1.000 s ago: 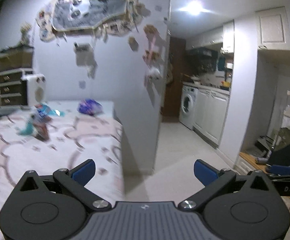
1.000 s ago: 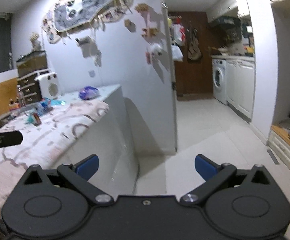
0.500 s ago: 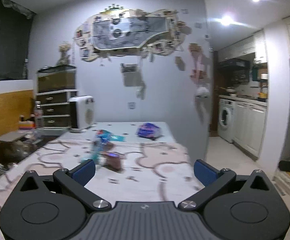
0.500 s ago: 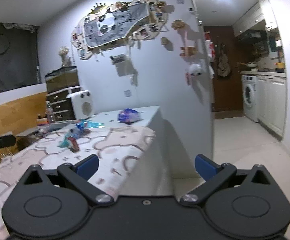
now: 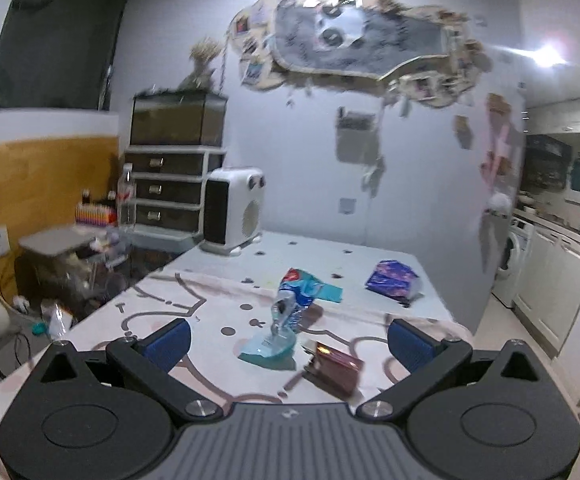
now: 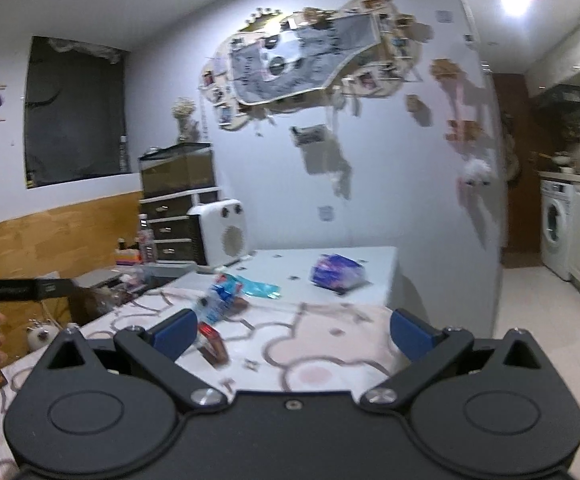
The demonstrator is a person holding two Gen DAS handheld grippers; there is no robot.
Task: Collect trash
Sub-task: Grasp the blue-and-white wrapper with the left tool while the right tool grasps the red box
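Trash lies scattered on a table with a patterned cloth (image 5: 210, 312). A crushed plastic bottle (image 5: 288, 312) rests on a teal wrapper (image 5: 268, 350), and a dark red packet (image 5: 335, 366) sits just to its right. Farther back are a blue-teal wrapper (image 5: 313, 286) and a purple bag (image 5: 393, 280). My left gripper (image 5: 290, 338) hovers open just short of the bottle and red packet, holding nothing. From the right wrist view my right gripper (image 6: 291, 330) is open and empty, with the red packet (image 6: 212, 342), bottle (image 6: 218, 304) and purple bag (image 6: 337, 274) ahead.
A white heater (image 5: 234, 210) stands at the table's far left corner beside a drawer unit (image 5: 170, 192). Clutter and cables fill the floor to the left (image 5: 50, 280). To the right, a tiled passage (image 6: 529, 312) leads to a kitchen with a washing machine (image 6: 555, 224). The left gripper's body (image 6: 18, 290) and a hand show at the left edge.
Both grippers have swung left from the hallway to face the table and moved closer. The trash now sits nearer and more centred; both stay open.
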